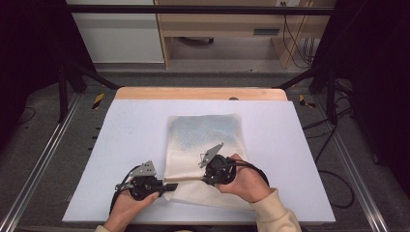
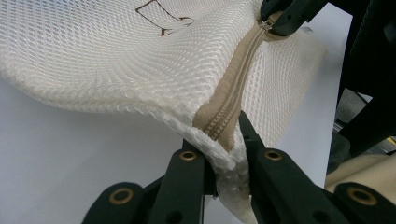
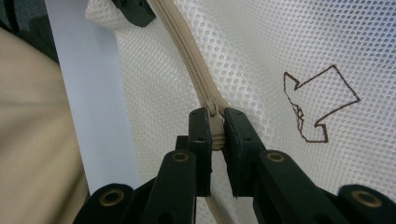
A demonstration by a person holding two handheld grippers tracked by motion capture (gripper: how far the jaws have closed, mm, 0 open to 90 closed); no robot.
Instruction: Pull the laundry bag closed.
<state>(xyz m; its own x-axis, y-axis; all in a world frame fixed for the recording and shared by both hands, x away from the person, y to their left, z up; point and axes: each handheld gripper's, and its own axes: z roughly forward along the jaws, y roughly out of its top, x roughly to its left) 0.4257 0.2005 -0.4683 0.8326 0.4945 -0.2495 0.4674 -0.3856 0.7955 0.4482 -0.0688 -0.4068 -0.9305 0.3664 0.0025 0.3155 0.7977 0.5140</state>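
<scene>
A white mesh laundry bag (image 1: 203, 145) is lying on the pale surface (image 1: 121, 140), a little right of its middle, with its near edge lifted slightly by the two tools. The left tool (image 1: 170, 186) is gripping the bag's near left corner — in the left gripper view its jaws are clenched on the mesh right at the end of the beige zipper (image 2: 229, 107), and the fabric is bunching up between them. The right tool (image 1: 205, 178) is sitting just beside it, further along the same edge; in the right gripper view its jaws are clamping the zipper pull (image 3: 215, 128), with the closed zipper running away toward the left tool's tip. A brown arrow outline (image 3: 320, 105) is showing on the mesh beside the zipper. Both hands are resting low at the near edge of the surface — a cream sleeve (image 1: 275, 212) is covering the right forearm.
</scene>
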